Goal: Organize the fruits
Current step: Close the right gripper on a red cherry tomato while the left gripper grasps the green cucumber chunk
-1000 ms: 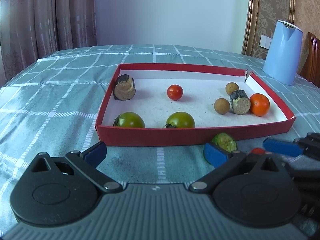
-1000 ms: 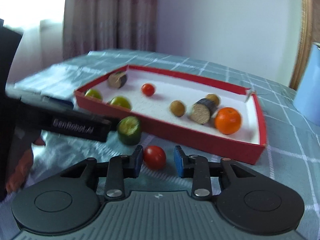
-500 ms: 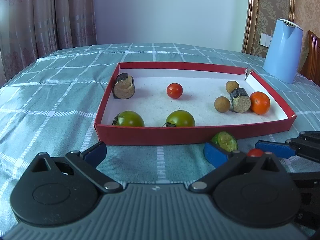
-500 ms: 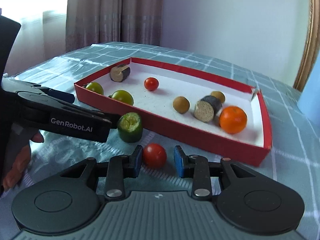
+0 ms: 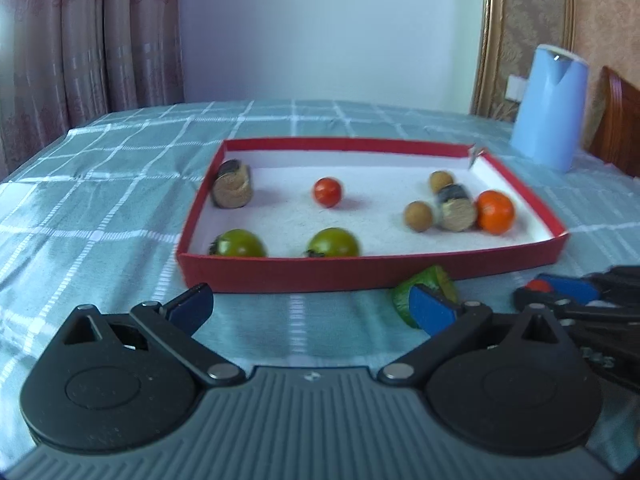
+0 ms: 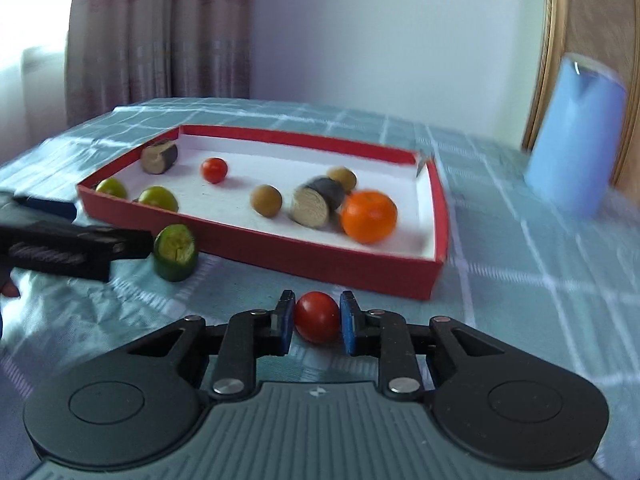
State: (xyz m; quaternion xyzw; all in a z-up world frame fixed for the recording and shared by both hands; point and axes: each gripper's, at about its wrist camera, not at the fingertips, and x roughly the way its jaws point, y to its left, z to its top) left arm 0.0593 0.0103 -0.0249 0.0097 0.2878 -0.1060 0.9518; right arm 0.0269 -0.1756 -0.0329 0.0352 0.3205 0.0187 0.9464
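A red tray [image 5: 360, 274] [image 6: 328, 258] on the checked cloth holds a red tomato [image 5: 327, 191], two green tomatoes [image 5: 333, 242], two brown round fruits [image 5: 418, 216], two dark cut pieces [image 5: 232, 189] and an orange [image 5: 495, 212]. My right gripper [image 6: 317, 318] is shut on a red cherry tomato [image 6: 317, 317], lifted in front of the tray's near wall. A green cut piece [image 6: 175, 253] [image 5: 426, 290] lies on the cloth before the tray. My left gripper [image 5: 308, 304] is open and empty, its right finger beside that green piece.
A blue kettle [image 5: 550, 108] [image 6: 576, 136] stands at the back right, beside a wooden chair [image 5: 618, 120]. Curtains hang at the back left. The left gripper's body [image 6: 68, 246] reaches in from the left in the right wrist view.
My right gripper has closed on the red cherry tomato and lifted it, swinging right. The left gripper has risen a little and stays open.
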